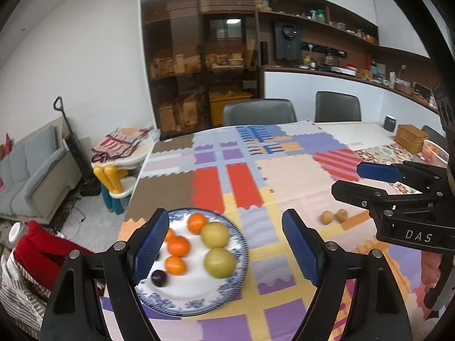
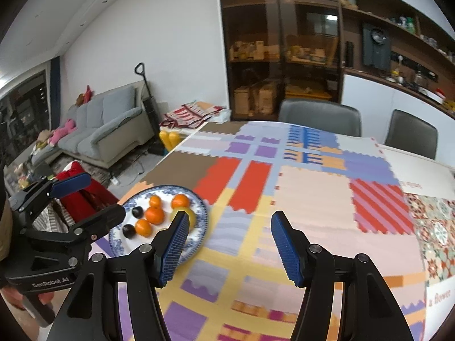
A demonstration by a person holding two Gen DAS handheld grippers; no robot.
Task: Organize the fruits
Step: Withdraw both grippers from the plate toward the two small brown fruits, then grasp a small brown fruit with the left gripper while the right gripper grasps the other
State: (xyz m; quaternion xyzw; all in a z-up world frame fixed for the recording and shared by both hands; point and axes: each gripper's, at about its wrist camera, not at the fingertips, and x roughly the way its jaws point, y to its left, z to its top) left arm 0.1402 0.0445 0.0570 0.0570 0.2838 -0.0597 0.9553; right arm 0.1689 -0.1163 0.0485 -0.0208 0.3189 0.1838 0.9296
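A blue-and-white plate (image 1: 227, 287) sits at the table's near left and also shows in the right wrist view (image 2: 200, 199). It holds several oranges (image 1: 178, 245), two green apples (image 1: 219, 262) and dark plums (image 1: 158, 278). Two small brown fruits (image 1: 334, 216) lie on the cloth to the right of the plate. My left gripper (image 1: 227, 251) is open and empty above the plate's right side. My right gripper (image 2: 229, 248) is open and empty over the cloth, right of the plate; it also shows in the left wrist view (image 1: 358, 179).
A patchwork cloth (image 1: 284, 176) covers the table. Grey chairs (image 1: 258, 112) stand at the far side. A dark cup (image 1: 390, 122) and a wicker box (image 1: 412, 138) sit at the far right. A sofa (image 2: 108, 125) stands left of the table.
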